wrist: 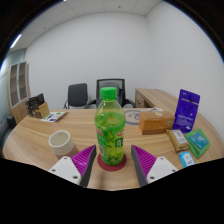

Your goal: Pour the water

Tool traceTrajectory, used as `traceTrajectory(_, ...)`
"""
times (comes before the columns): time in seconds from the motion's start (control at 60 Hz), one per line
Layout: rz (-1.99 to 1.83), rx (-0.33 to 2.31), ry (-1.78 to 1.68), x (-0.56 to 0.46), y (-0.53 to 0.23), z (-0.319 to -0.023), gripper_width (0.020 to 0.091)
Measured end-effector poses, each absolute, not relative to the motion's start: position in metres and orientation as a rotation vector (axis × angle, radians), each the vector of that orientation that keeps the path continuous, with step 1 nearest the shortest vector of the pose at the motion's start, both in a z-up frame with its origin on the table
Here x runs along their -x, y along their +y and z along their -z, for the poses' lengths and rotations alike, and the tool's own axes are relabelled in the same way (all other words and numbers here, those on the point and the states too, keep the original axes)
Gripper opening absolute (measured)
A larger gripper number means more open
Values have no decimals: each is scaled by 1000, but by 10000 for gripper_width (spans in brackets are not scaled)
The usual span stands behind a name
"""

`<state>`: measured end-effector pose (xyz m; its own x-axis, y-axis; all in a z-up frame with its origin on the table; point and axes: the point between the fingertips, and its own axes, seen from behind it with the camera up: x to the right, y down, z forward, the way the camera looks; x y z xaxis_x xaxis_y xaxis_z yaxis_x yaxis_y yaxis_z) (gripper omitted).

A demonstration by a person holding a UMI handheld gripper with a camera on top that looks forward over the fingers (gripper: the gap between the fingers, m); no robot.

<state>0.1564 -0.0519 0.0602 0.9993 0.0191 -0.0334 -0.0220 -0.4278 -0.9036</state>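
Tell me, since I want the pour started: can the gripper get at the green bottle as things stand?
Probably yes: the green bottle stands upright between the open gripper's fingers, nothing blocking it.

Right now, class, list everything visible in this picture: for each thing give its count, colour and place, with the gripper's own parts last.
Bottle: one, green, green cap, standing between the fingers on a red coaster.
Cup: one, pale, left of the bottle.
Box: one, brown, right of the bottle.
Pouch: one, purple, beyond the box.
Packets: a few, teal and blue, far right.
Chairs: two, black, behind the table.
Gripper: one, open, purple pads.
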Motion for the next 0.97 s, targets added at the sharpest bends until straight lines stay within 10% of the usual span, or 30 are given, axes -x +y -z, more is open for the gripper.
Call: traceTrajectory(0.967, 67, 1972, 101, -65, -216, -214, 735)
